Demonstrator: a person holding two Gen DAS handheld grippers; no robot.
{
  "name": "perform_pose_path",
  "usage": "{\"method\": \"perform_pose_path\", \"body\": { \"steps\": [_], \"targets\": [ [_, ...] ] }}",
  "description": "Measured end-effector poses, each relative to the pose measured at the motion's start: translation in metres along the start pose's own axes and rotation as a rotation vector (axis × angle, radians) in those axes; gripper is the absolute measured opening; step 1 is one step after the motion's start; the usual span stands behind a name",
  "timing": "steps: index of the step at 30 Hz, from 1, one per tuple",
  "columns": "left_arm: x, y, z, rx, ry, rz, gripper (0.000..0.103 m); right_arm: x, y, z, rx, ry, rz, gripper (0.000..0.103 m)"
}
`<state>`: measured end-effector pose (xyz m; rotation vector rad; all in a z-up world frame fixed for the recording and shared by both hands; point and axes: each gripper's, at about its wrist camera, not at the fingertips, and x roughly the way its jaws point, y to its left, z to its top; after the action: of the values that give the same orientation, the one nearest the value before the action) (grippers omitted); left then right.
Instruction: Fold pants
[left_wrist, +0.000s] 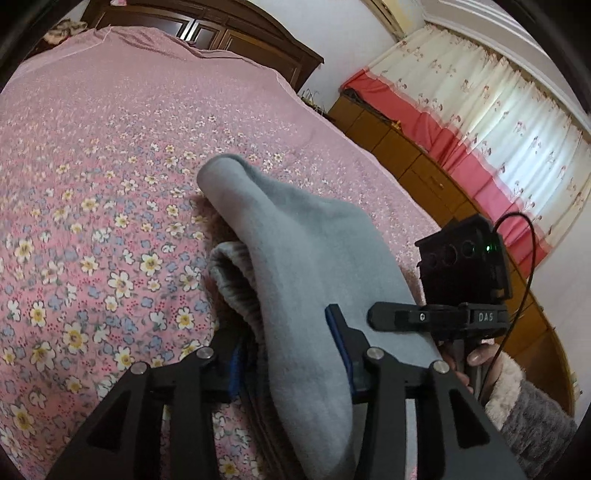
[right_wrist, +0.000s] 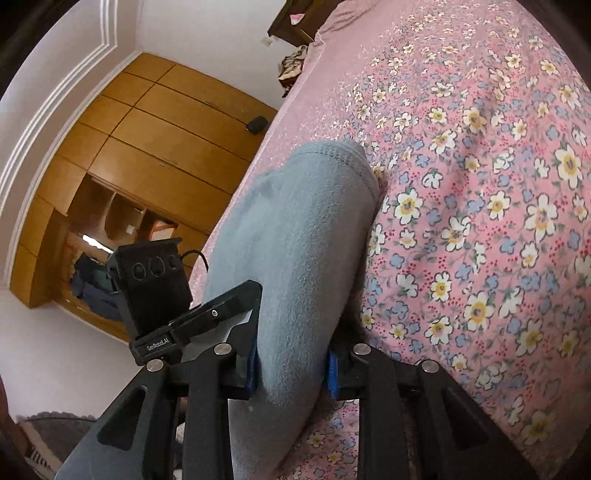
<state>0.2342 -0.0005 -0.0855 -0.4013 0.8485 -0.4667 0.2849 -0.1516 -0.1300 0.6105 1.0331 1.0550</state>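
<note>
pants: grey-blue fleece pants (left_wrist: 295, 266) are draped over the bed (left_wrist: 110, 184); a cuff end (left_wrist: 225, 173) lies on the sheet ahead, and a ribbed inner lining shows at the fold on the 9 o'clock side.

left gripper: the left gripper (left_wrist: 291, 354) straddles the cloth at its near end. The blue pad (left_wrist: 341, 343) at 3 o'clock lies against the fleece; the pad at 9 o'clock is mostly hidden behind the fold. The jaws stand fairly wide, and a firm pinch cannot be told from this view.

right gripper: the right gripper (right_wrist: 291, 373) is closed narrow on the pants (right_wrist: 295, 240), with blue pads pressing the fleece from both sides.

long axis: in both wrist views the cloth runs from the fingers toward 12 o'clock, tilting slightly to 11 in the left view and to 1 in the right view.

nearer hand: both are at the cloth; the right hand (left_wrist: 476, 358) is seen at 3 o'clock of the left gripper, close beside it.

edges: the bed edge runs just beyond the pants on the wardrobe (right_wrist: 147, 147) side and, in the left view, toward the curtain (left_wrist: 480, 129).

open room: a wide bare sheet lies from 9 to 12 o'clock in the left view and from 12 to 3 o'clock in the right.

judgement: laying the fold forward onto the sheet is judged safest, kept away from the bed edge.
</note>
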Motion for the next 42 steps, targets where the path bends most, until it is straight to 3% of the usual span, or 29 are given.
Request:
{"method": "perform_pose_path", "body": {
  "steps": [4,7,9,10,11,13,14,16,18,19,20,21,23,24,26,27,30,33,35,38,40,42],
  "targets": [
    [-0.001,0.014,-0.007,-0.042,0.027,-0.03,0.047,-0.001,0.009,-0.007,-0.028,-0.009,-0.035,0.029],
    [-0.003,0.018,0.004,-0.096,0.088,-0.026,0.051,-0.002,0.029,-0.004,-0.062,0.023,-0.123,0.04],
    [-0.011,0.011,0.012,-0.115,0.116,0.003,0.058,-0.007,0.049,-0.005,-0.11,0.03,-0.197,0.062],
    [-0.018,0.008,0.014,-0.111,0.113,0.034,0.065,-0.01,0.058,-0.007,-0.135,0.022,-0.242,0.084],
    [-0.026,0.003,0.016,-0.095,0.099,0.066,0.069,-0.017,0.074,-0.01,-0.183,-0.014,-0.355,0.103],
    [-0.05,-0.013,0.018,-0.015,0.034,0.169,0.07,-0.031,0.105,-0.019,-0.303,-0.12,-0.556,0.103],
    [-0.061,-0.022,0.018,0.026,-0.001,0.208,0.07,-0.035,0.116,-0.025,-0.339,-0.151,-0.59,0.103],
    [-0.085,-0.048,0.012,0.126,-0.093,0.267,0.07,-0.042,0.135,-0.035,-0.364,-0.197,-0.601,0.103],
    [-0.095,-0.07,0.001,0.204,-0.156,0.279,0.069,-0.043,0.146,-0.048,-0.345,-0.227,-0.572,0.103],
    [-0.095,-0.081,-0.007,0.247,-0.177,0.289,0.062,-0.04,0.148,-0.055,-0.327,-0.24,-0.581,0.102],
    [-0.092,-0.088,-0.013,0.269,-0.183,0.299,0.055,-0.036,0.148,-0.064,-0.308,-0.256,-0.621,0.097],
    [-0.085,-0.091,-0.02,0.277,-0.183,0.313,0.041,-0.029,0.144,-0.071,-0.295,-0.249,-0.67,0.09],
    [-0.062,-0.081,-0.034,0.231,-0.127,0.314,0.029,-0.008,0.127,-0.079,-0.276,-0.157,-0.742,0.064],
    [-0.049,-0.07,-0.041,0.201,-0.09,0.313,0.025,0.009,0.109,-0.086,-0.25,-0.063,-0.75,0.061],
    [-0.028,-0.057,-0.056,0.212,-0.051,0.36,0.022,0.008,0.094,-0.094,-0.233,-0.094,-0.691,0.061],
    [-0.031,-0.059,-0.057,0.229,-0.075,0.363,0.023,0.001,0.091,-0.093,-0.191,-0.102,-0.651,0.06],
    [-0.05,-0.073,-0.051,0.237,-0.081,0.359,0.023,-0.023,0.103,-0.096,-0.126,-0.165,-0.574,0.042],
    [-0.074,-0.083,-0.057,0.254,-0.149,0.344,0.023,-0.036,0.128,-0.111,-0.202,-0.239,-0.573,0.041],
    [-0.073,-0.081,-0.059,0.241,-0.138,0.339,0.023,-0.035,0.14,-0.125,-0.264,-0.244,-0.587,0.041],
    [-0.05,-0.065,-0.075,0.218,-0.085,0.342,0.023,-0.001,0.125,-0.139,-0.334,-0.077,-0.764,0.035],
    [-0.043,-0.063,-0.079,0.233,-0.089,0.332,0.023,-0.002,0.113,-0.146,-0.334,-0.096,-0.734,0.035],
    [-0.043,-0.065,-0.078,0.238,-0.088,0.345,0.023,-0.015,0.102,-0.145,-0.238,-0.126,-0.645,0.035]
  ]
}}
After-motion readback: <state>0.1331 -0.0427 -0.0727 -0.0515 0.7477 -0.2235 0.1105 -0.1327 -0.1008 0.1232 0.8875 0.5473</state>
